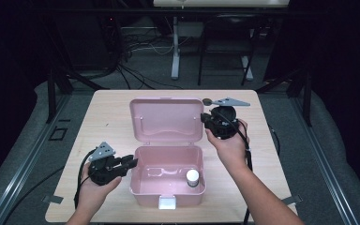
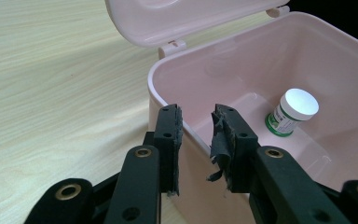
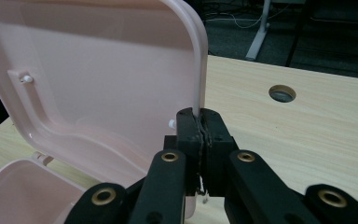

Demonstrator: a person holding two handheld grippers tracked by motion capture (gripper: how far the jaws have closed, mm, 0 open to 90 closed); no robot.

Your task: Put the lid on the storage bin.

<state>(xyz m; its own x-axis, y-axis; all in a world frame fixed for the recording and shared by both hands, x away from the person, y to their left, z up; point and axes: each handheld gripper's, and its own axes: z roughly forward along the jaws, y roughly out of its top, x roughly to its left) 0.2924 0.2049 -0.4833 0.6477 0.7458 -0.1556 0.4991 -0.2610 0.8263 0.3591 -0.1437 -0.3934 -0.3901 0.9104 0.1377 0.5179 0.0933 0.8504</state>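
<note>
A pink box [image 1: 168, 197] stands on the wooden table with its lid [image 1: 166, 117] raised upright. Inside, at the front right, sits a small bottle [image 1: 193, 177] with a white cap and green label [image 2: 292, 112]. My left gripper [image 1: 132, 163] straddles the box's left wall [image 2: 270, 60], one jaw outside and one inside, with the pads [image 2: 175, 130] against the rim. My right gripper [image 1: 203, 118] is shut on the lid's right edge [image 3: 196, 70]; in the right gripper view its jaws [image 3: 200, 116] meet around the thin pink rim.
A white latch [image 1: 167, 202] sticks out from the box's front. A round hole [image 3: 282, 93] is cut in the table [image 1: 108, 122] behind the right gripper. Bare wood lies left and right of the box. Dark floor with cables and desk legs lies beyond the far edge.
</note>
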